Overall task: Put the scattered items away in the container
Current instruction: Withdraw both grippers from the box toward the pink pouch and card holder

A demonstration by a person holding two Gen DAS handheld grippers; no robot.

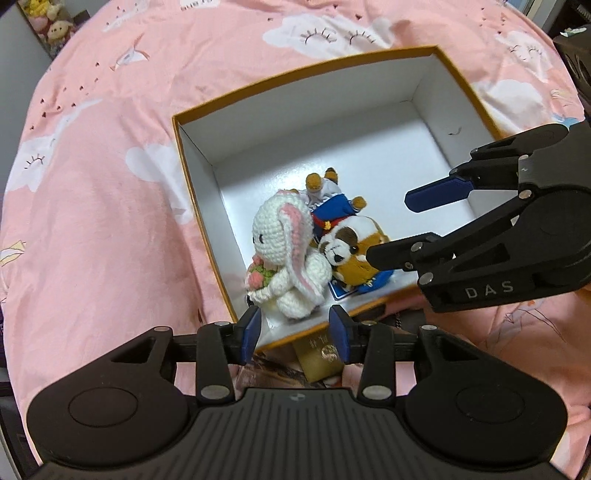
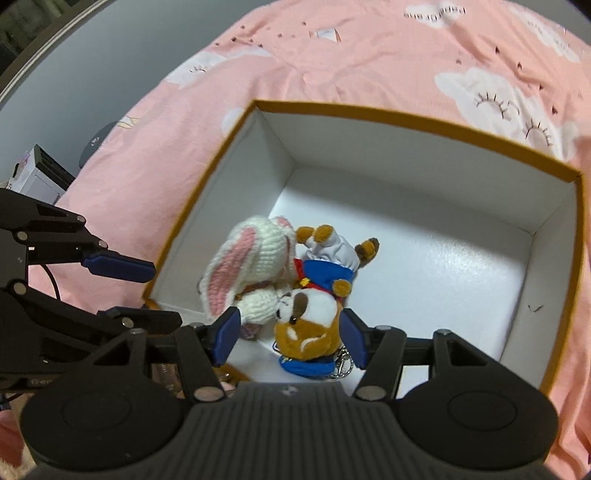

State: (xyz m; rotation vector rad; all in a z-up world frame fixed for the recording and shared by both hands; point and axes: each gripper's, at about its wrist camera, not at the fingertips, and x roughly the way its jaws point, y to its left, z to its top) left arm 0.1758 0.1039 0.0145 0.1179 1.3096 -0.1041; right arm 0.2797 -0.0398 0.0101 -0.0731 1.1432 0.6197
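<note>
An orange-rimmed box (image 1: 177,122) (image 2: 406,118) with a white inside lies on a pink bedsheet. In its near corner sit a white crochet bunny (image 1: 284,258) (image 2: 251,266) and, against it, a brown-and-white plush dog (image 1: 351,243) (image 2: 310,317) in a blue outfit, lying upside down. My left gripper (image 1: 295,330) (image 2: 160,293) hangs open above the bunny at the box's near wall, and its pads touch nothing. Over the dog my right gripper (image 2: 291,339) (image 1: 395,227) is open too, its blue pads clear of the toy.
A gold bar-shaped item (image 1: 317,360) and a printed card lie on the sheet just outside the box's near wall, under my left gripper. The pink cloud-print sheet (image 1: 110,184) surrounds the box. Plush toys (image 1: 48,22) stand far left; a white unit (image 2: 37,177) stands beside the bed.
</note>
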